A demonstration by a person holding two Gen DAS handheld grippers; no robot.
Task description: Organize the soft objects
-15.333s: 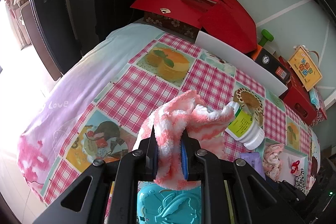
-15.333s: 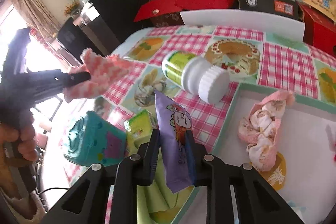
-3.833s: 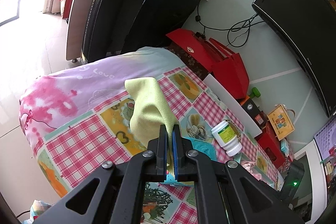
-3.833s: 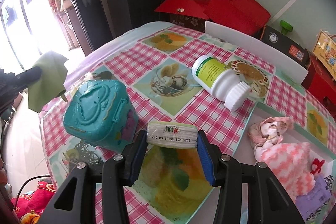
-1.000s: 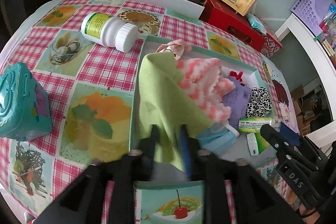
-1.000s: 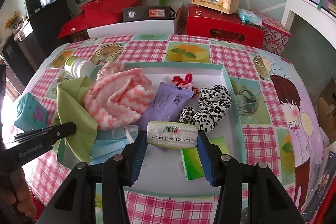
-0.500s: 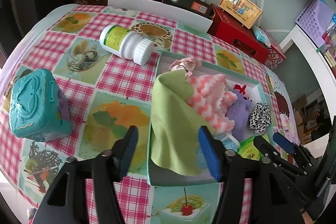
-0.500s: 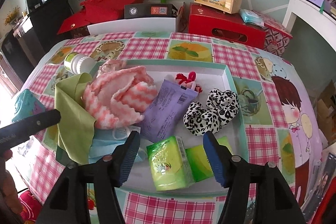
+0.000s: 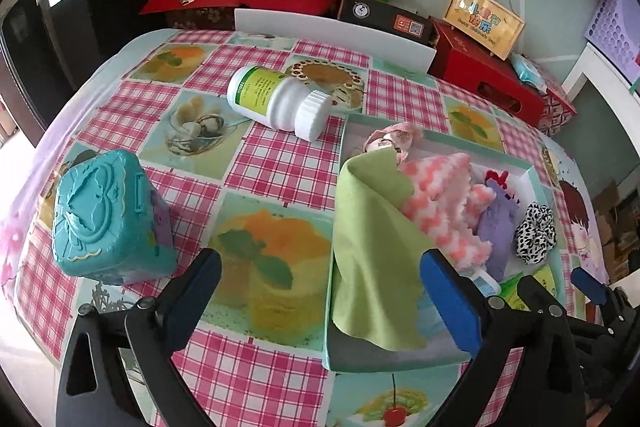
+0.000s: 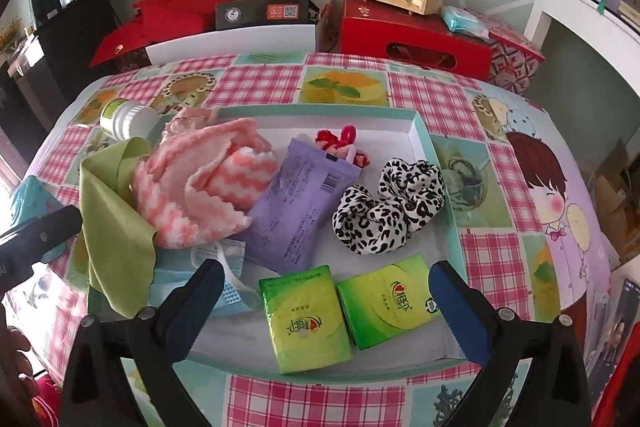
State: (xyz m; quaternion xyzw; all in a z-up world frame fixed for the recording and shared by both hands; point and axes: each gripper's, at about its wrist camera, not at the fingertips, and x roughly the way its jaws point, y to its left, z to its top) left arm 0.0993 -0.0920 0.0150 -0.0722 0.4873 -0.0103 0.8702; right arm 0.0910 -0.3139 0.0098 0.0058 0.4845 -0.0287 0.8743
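Note:
A shallow teal-rimmed tray (image 10: 420,131) holds the soft things: a green cloth (image 9: 372,247) draped over its left edge, a pink-and-white fluffy towel (image 10: 208,179), a purple packet (image 10: 304,203), a leopard scrunchie (image 10: 392,211), a blue face mask (image 10: 228,287) and two green tissue packs (image 10: 304,315) at the front. My left gripper (image 9: 320,263) hovers above the cloth, its jaws opening and touching nothing. Over the tissue packs, my right gripper (image 10: 325,273) is also opening, with nothing pressed between its pads.
A white bottle (image 9: 276,99) lies on its side on the checked tablecloth, left of the tray. A teal toy case (image 9: 108,219) stands near the table's left edge. Red boxes (image 10: 412,39) and a white board (image 9: 332,35) line the back.
Both pairs of jaws have spread wide. The left let go of the green cloth, which now lies over the tray's edge. The right dropped its tissue pack beside the other pack.

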